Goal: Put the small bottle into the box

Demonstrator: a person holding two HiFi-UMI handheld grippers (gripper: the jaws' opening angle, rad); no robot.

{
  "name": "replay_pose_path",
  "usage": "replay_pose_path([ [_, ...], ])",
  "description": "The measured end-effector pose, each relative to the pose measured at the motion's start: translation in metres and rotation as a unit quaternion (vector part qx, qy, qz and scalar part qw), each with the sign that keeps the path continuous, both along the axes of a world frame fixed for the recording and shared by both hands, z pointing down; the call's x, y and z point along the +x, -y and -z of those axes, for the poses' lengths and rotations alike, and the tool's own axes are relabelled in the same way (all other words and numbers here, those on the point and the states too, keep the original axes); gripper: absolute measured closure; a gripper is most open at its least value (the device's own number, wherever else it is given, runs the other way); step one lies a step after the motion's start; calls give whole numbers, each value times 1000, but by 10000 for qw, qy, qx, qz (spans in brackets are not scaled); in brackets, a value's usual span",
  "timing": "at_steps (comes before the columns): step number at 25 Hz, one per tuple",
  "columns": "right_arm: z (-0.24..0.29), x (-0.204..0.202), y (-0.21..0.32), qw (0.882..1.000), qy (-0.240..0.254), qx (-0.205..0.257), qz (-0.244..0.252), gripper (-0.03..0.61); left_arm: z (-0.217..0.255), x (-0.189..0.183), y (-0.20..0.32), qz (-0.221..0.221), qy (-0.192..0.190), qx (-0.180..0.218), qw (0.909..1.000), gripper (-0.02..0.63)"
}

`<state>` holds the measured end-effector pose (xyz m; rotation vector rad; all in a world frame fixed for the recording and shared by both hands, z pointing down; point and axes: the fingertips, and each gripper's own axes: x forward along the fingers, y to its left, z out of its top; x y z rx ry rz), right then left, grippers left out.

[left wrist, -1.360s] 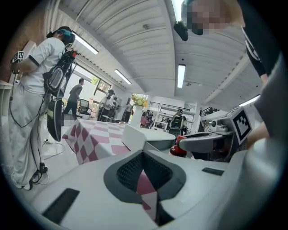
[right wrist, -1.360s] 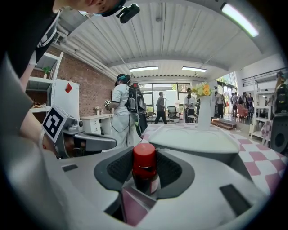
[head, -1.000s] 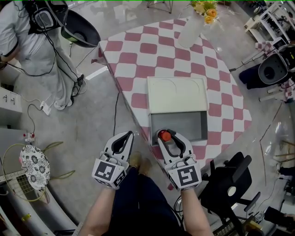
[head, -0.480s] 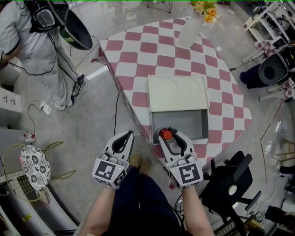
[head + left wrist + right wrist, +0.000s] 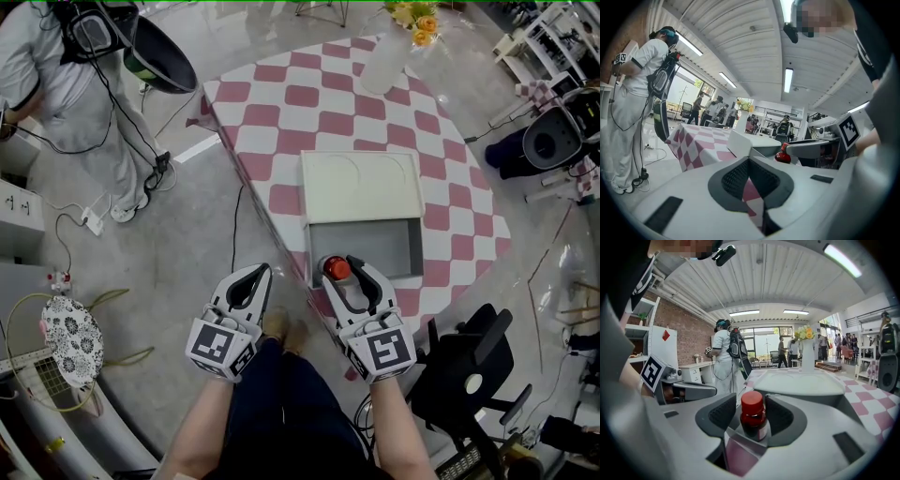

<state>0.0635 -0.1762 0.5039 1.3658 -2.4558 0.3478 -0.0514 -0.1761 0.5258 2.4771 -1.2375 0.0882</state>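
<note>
The checked table [image 5: 281, 103] carries the open box [image 5: 413, 246], with its lid [image 5: 361, 187] at 12 o'clock. The left gripper [image 5: 255, 274], off the table at the box's 8 o'clock, is closed on nothing. The right gripper [image 5: 341, 270] is at the box's 7 o'clock corner. Its jaws are opening, the pads barely clear of the upright red-capped bottle [image 5: 337, 268] between them.
</note>
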Motion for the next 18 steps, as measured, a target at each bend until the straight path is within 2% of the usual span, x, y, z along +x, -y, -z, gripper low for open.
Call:
replay_pose_path([
  [12,8,21,-17,9994,179,97,-291,380,9,9,-8,-150,-38,92,9998,611],
  [18,17,33,-26,9980,303,211,-507,482,19,15,-10,-202,-5,162,9997,611],
])
